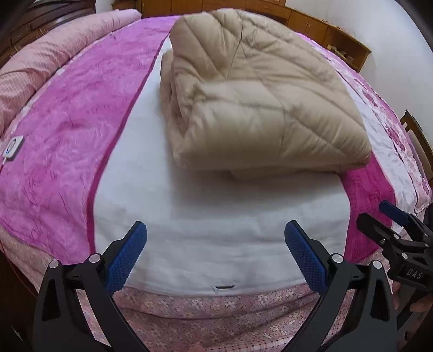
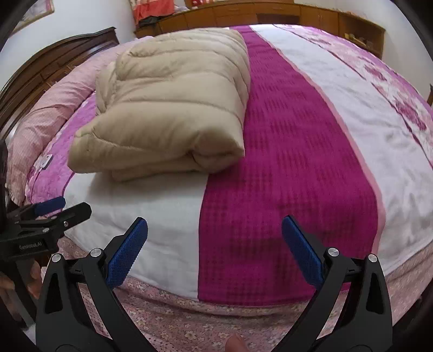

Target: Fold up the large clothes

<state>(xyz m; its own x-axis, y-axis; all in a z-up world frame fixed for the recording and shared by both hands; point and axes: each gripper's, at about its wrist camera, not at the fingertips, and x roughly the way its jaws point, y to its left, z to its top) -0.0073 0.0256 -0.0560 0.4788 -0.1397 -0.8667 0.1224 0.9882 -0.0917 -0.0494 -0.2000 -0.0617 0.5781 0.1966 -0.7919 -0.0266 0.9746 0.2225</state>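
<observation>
This is a home bedroom: a wide bed [image 2: 297, 168] spread with pink and magenta covers and a floral sheet, a dark wooden headboard [image 2: 54, 62] at its far end, a rolled pink quilt [image 1: 40, 67], and low wooden cabinets [image 1: 311, 24] along white walls.

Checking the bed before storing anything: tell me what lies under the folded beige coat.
The beige coat rests on a white sheet, its right edge meeting the magenta blanket. Whatever lies directly beneath the bundle is covered and cannot be seen.

Folded padded coat [image 1: 259, 92] on the bed [image 1: 216, 238], pillow roll [image 1: 54, 54] left, cabinets [image 1: 311, 21] behind.
</observation>
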